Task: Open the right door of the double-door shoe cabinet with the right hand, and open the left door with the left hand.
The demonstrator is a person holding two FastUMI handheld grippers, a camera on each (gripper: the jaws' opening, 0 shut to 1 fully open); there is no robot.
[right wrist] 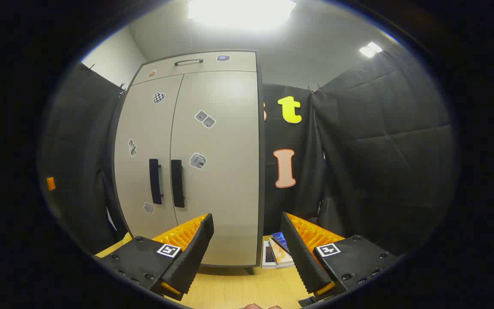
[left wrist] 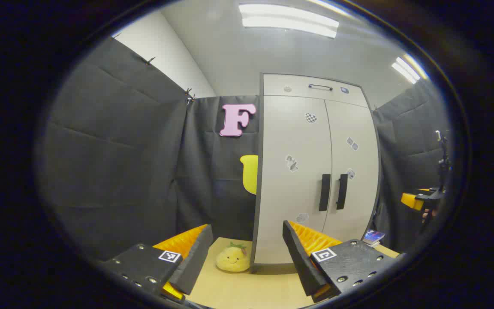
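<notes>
A pale grey double-door shoe cabinet [left wrist: 311, 171] stands on the table with both doors closed. Its two dark vertical handles sit side by side: the left door handle [left wrist: 324, 192] and the right door handle [left wrist: 342, 191]. In the right gripper view the cabinet [right wrist: 195, 159] shows the left handle [right wrist: 155, 181] and the right handle [right wrist: 177, 183]. My left gripper [left wrist: 247, 234] is open and empty, well short of the cabinet, left of the handles. My right gripper [right wrist: 247, 225] is open and empty too, aimed at the cabinet's right edge. The right gripper [left wrist: 423, 199] also appears far right in the left gripper view.
A yellow plush toy [left wrist: 233, 257] sits on the wooden table [left wrist: 238, 287] by the cabinet's left foot. Books [right wrist: 278, 253] lie by its right side, also seen as a small book [left wrist: 374, 237]. A drawer with a handle [left wrist: 320, 87] tops the cabinet. Black cloth walls surround everything.
</notes>
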